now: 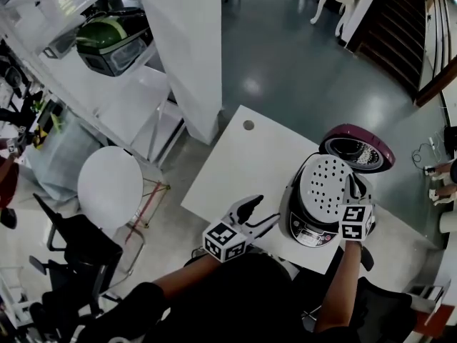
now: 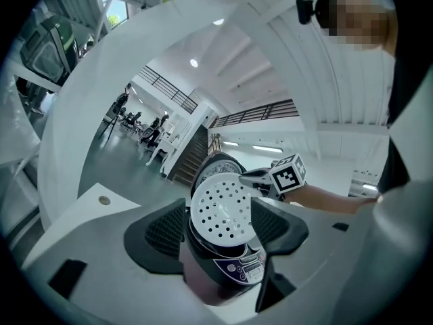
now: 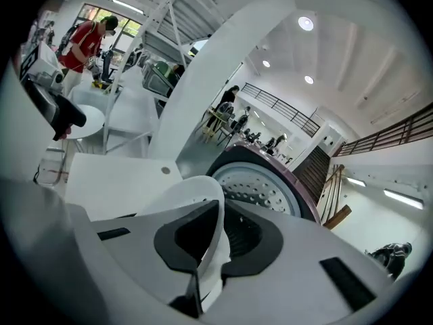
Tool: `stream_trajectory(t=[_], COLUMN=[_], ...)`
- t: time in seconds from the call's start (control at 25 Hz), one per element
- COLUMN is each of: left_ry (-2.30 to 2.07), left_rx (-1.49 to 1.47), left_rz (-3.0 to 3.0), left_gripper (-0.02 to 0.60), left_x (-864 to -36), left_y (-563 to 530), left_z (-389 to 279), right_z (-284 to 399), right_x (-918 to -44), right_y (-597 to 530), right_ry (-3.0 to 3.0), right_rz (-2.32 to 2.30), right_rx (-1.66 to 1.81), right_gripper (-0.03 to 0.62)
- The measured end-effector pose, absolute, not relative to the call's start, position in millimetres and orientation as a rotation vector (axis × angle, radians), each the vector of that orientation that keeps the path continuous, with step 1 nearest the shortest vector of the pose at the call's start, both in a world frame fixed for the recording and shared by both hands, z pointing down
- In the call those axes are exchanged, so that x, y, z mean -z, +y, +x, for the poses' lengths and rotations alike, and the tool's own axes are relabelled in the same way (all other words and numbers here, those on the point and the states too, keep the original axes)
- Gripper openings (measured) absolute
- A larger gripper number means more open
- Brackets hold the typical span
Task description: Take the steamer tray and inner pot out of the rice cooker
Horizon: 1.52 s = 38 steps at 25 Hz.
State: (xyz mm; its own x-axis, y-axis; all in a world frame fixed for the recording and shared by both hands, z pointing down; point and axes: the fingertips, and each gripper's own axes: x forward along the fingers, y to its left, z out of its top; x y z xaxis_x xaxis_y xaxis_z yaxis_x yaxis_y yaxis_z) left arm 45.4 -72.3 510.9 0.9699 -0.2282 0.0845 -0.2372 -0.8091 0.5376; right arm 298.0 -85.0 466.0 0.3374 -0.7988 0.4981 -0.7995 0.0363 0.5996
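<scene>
My right gripper clamps the tilted steamer tray by 1 rim edge: it may slip. Left gripper open.

Left gripper spread, right gripper clamped

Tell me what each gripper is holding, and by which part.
The right gripper is shut on the steamer tray, pinching its rim; the tray is tilted over the rice cooker. The left gripper is open and holds nothing.
</scene>
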Motion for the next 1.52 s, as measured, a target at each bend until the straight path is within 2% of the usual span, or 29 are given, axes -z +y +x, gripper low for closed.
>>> stream_trajectory(t=[0.56,1.16,1.52], left_ry=[-0.516,-0.837,-0.964], left_rx=[0.05,0.078,0.093], left_rz=[2.556,2.463,2.406], left_gripper=[0.279,0.279,0.279], left_x=[-509,-525,-530], left_y=[-110,-136,-132], left_z=[-46,-139,-166], right_z=[176,60,30], right_x=[-478,-578,-663], right_y=[-168,-242,-251], right_ry=[-1.648,-1.849,-1.904], right_rz=[1.652,1.362,1.263], right_rx=[0.072,0.004,-0.207], right_gripper=[0.02,0.018,0.02])
